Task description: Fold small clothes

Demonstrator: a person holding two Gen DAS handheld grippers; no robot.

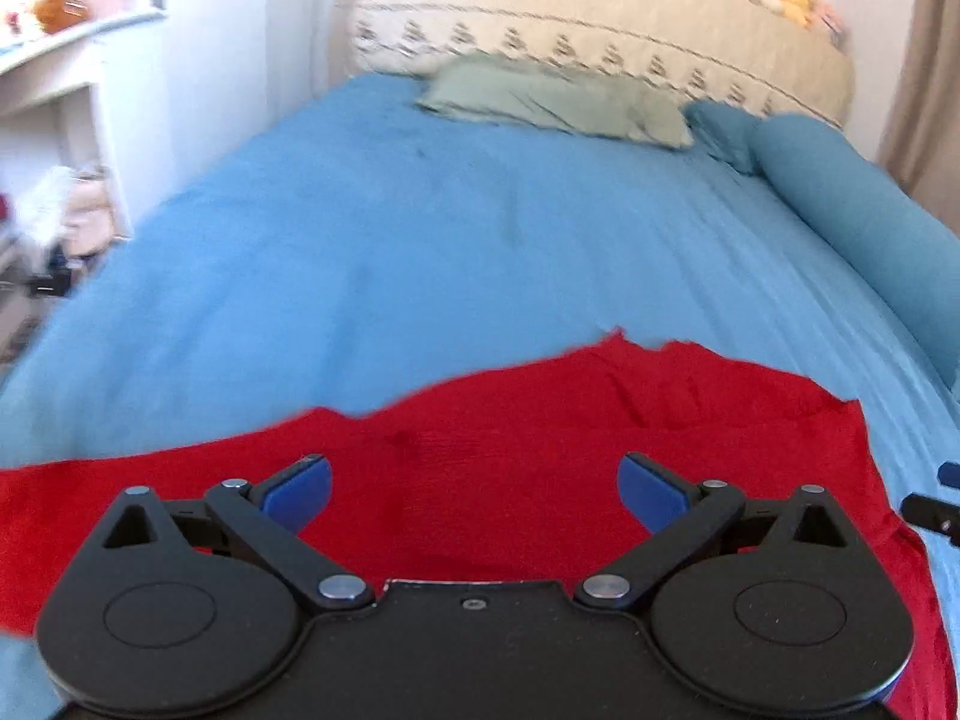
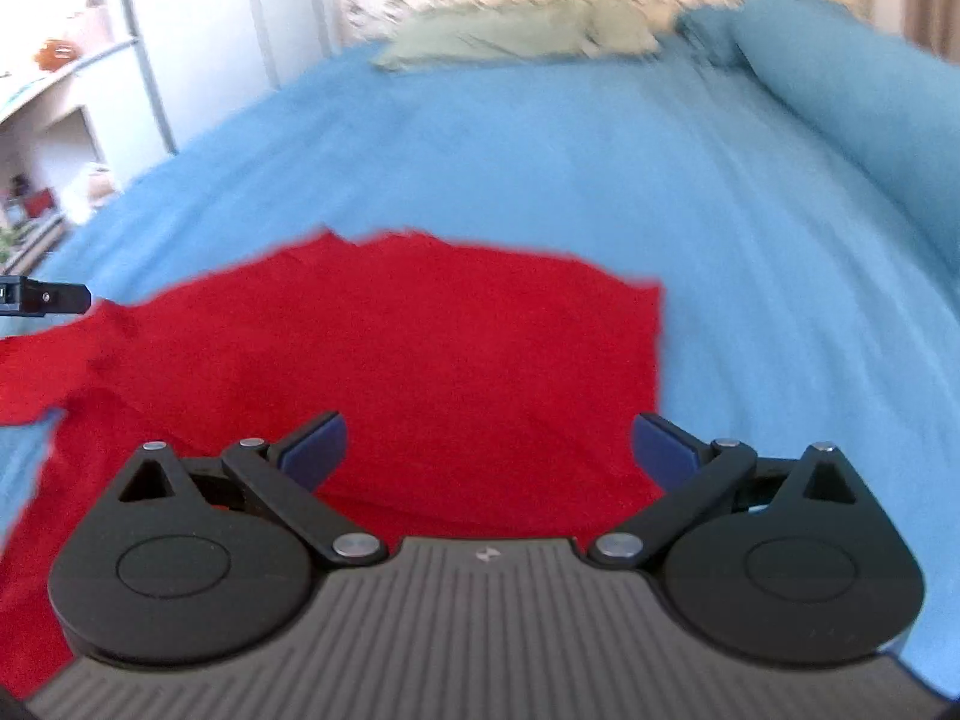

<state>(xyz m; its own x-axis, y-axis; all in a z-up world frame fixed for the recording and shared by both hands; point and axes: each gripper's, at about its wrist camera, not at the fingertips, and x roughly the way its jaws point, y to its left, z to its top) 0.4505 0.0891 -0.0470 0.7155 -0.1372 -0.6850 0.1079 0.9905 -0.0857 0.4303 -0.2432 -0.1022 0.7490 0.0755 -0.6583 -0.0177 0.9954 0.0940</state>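
A red garment (image 1: 540,456) lies spread flat on the blue bed sheet (image 1: 390,252), close below both cameras. My left gripper (image 1: 474,489) hovers over its middle, open wide, with nothing between the blue pads. In the right wrist view the same red garment (image 2: 390,348) shows its right edge and far corner. My right gripper (image 2: 489,450) stands open above that right part, empty too. A fingertip of the right gripper (image 1: 930,510) shows at the left wrist view's right edge, and a fingertip of the left gripper (image 2: 48,297) shows at the right wrist view's left edge.
A green pillow (image 1: 558,102) and a blue bolster (image 1: 858,216) lie at the head of the bed by a cream headboard (image 1: 600,18) topped with plush toys. White shelves (image 1: 54,90) stand left of the bed. Both views are motion-blurred.
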